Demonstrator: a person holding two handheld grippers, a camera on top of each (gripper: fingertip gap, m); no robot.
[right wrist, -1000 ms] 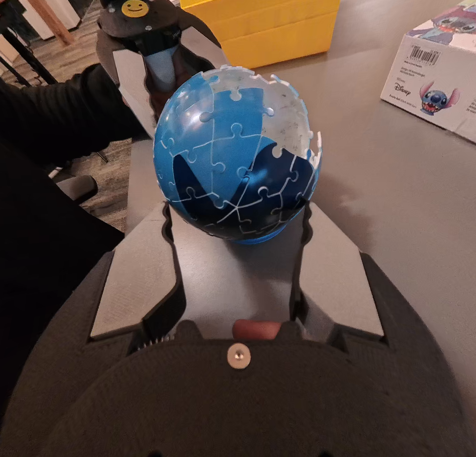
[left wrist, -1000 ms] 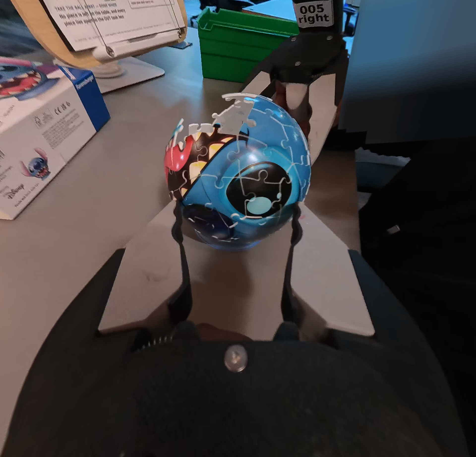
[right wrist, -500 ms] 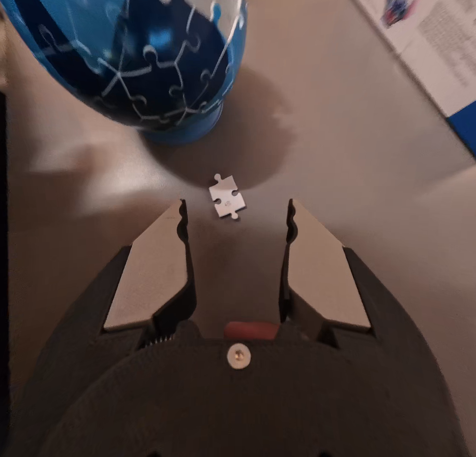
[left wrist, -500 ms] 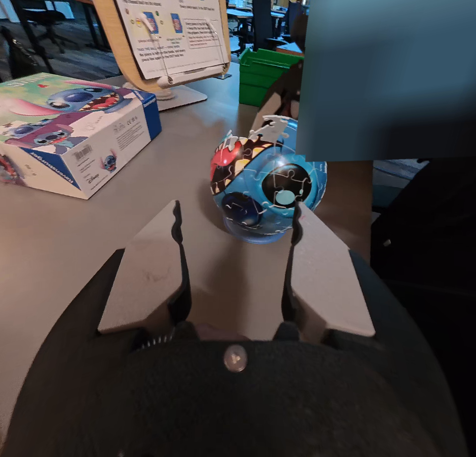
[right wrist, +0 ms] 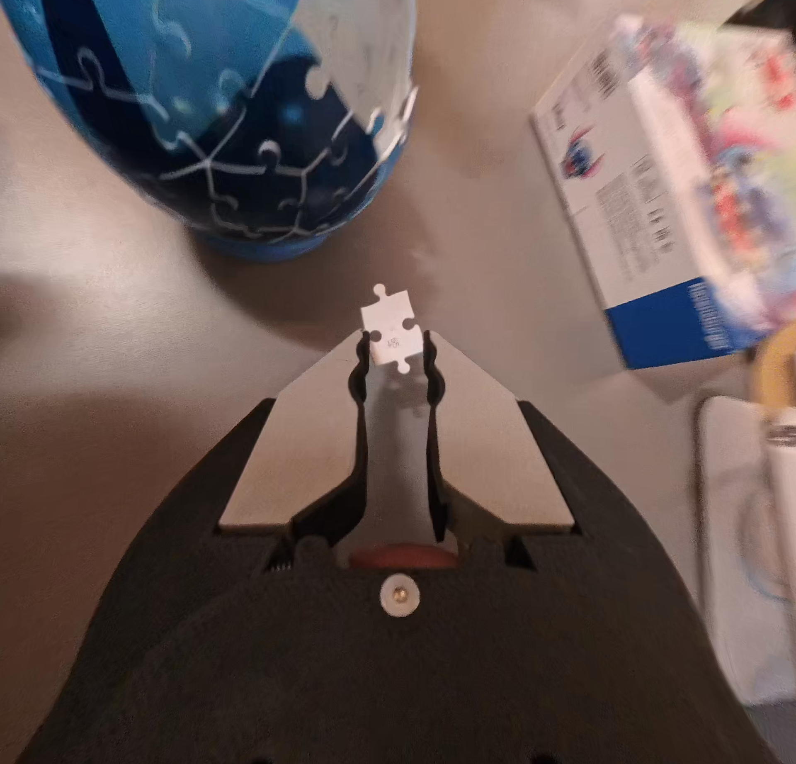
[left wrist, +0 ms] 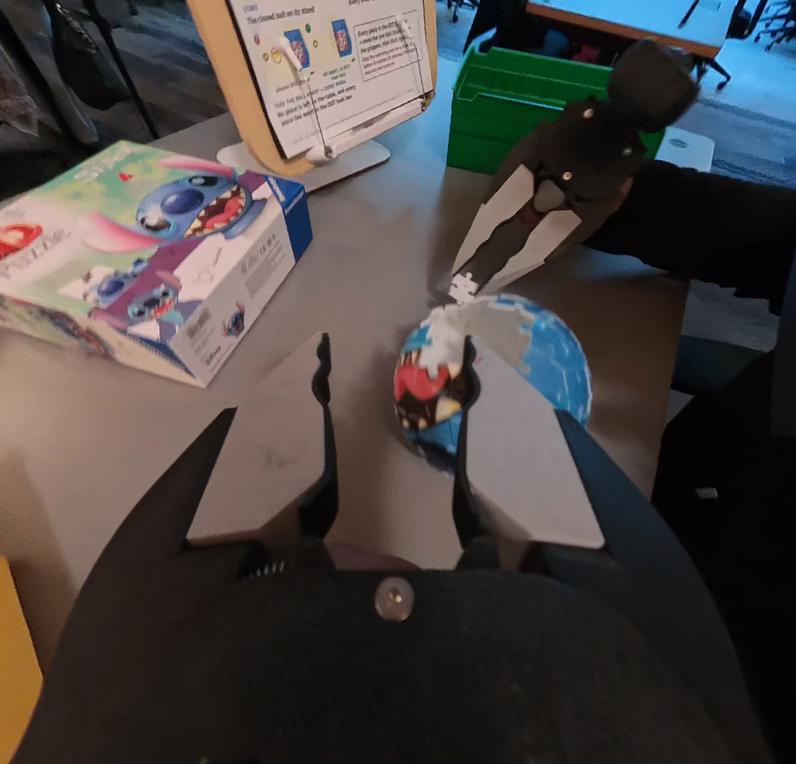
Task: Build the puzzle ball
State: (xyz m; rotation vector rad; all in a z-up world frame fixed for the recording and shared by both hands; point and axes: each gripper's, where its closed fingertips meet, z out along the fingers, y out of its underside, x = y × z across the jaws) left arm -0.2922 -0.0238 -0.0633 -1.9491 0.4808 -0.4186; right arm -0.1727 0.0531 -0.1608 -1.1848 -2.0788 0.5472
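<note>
Right wrist view: the right gripper (right wrist: 393,334) pinches a loose white piece (right wrist: 391,329) between its fingertips, blank side up, just above the grey table (right wrist: 107,334) and near the foot of the ball (right wrist: 206,97). The piece stands out past the tips; one knob points forward toward the ball and another back toward the gripper body, so its long axis runs roughly along the fingers. The ball sits upright on its blue base at upper left of this view, most of its shell joined. A large gap shows near the top, where the pale inner faces of fitted pieces are visible through the opening.

In the left wrist view the ball (left wrist: 495,377) stands on the table with its red mouth and teeth facing the left gripper (left wrist: 394,347), whose jaws are spread and hold nothing; one finger crosses in front of the ball, and whether it touches cannot be told. The right gripper (left wrist: 467,288) hangs beyond the ball with the piece (left wrist: 463,288) at its tips, close to the open crown. The box (left wrist: 150,260) lies well to the side.

By appearance the build is well past halfway, with the crown still to fill; this piece looks bound for that gap. How many pieces remain cannot be told.
</note>
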